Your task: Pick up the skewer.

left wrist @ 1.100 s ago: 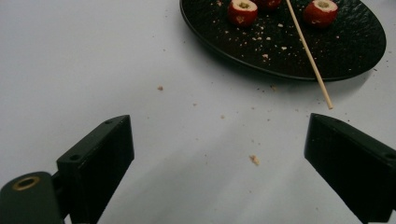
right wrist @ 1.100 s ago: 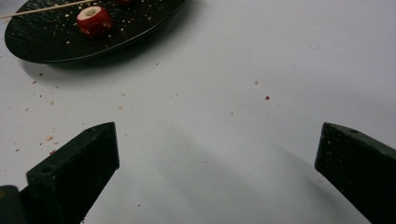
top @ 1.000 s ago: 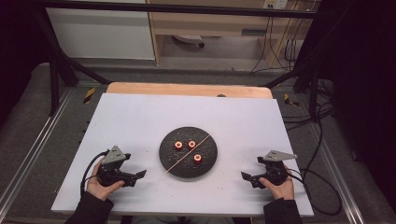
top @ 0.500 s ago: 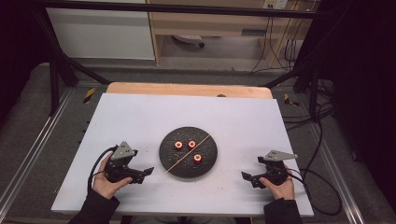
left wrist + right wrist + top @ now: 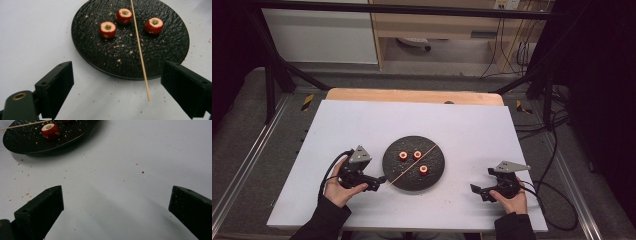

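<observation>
A round black plate (image 5: 434, 174) (image 5: 172, 45) (image 5: 17, 143) lies mid-table with three cored red fruit pieces (image 5: 417, 155) (image 5: 108, 29) (image 5: 50, 131) on it. A thin wooden skewer (image 5: 412, 164) (image 5: 140, 50) rests across the plate, its near end poking over the rim onto the table. My left gripper (image 5: 379, 181) (image 5: 117, 95) is open just off the plate's left edge, jaws wide apart around the skewer's near tip without touching it. At the front right, my right gripper (image 5: 475, 190) (image 5: 115, 212) rests open on the bare table, nothing between its jaws.
The white table (image 5: 362, 125) carries crumbs around the plate. A wooden strip (image 5: 412, 95) runs along its far edge. Black frame bars and cables (image 5: 557, 160) stand beside the table; a cabinet and shelf lie beyond.
My left gripper has moved right toward the plate, now bracketing the skewer's near end. The right gripper has stayed put.
</observation>
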The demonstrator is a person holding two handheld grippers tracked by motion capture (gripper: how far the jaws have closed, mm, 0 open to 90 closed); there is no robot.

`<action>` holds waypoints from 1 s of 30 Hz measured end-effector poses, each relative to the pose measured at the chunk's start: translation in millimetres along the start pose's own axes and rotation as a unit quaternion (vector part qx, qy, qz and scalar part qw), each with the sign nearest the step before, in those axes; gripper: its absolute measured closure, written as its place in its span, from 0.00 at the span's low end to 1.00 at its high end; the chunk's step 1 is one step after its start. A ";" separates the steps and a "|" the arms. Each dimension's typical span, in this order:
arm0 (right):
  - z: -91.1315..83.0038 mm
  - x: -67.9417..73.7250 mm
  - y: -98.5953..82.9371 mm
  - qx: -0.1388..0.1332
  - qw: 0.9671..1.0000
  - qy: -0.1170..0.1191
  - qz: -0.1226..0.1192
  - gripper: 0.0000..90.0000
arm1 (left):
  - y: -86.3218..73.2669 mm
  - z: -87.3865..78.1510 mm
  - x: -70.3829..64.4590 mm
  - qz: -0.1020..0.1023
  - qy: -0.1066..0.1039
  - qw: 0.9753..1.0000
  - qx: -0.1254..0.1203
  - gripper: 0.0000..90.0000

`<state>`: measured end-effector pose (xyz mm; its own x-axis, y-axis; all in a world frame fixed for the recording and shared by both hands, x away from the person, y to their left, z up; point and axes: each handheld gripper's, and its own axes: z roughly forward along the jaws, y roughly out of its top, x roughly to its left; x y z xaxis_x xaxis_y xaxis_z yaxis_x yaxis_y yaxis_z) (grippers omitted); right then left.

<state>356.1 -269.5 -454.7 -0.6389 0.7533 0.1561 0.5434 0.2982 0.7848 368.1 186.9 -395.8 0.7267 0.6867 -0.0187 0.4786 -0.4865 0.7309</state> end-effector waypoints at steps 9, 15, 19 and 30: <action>-0.1 0.1 0.1 0.000 1.000 0.001 0.001 0.01 | 18.9 17.6 -11.1 0.011 -0.004 1.000 0.023 0.17; -0.7 -0.1 0.4 0.002 1.000 0.002 0.000 0.01 | 27.3 30.8 -16.3 0.012 -0.007 0.999 0.042 0.25; -0.4 0.1 0.3 0.002 1.000 0.001 0.001 0.01 | 31.2 38.3 -18.6 0.012 -0.011 0.998 0.055 0.31; 0.0 -0.4 0.3 0.003 1.000 0.002 -0.002 0.01 | 38.2 58.7 -26.9 0.023 -0.025 0.995 0.098 0.53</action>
<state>356.5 -269.7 -454.6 -0.6432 0.7496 0.1563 0.5445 0.3042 0.7817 395.7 118.1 -407.5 0.7718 0.6353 -0.0263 0.5272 -0.6162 0.5852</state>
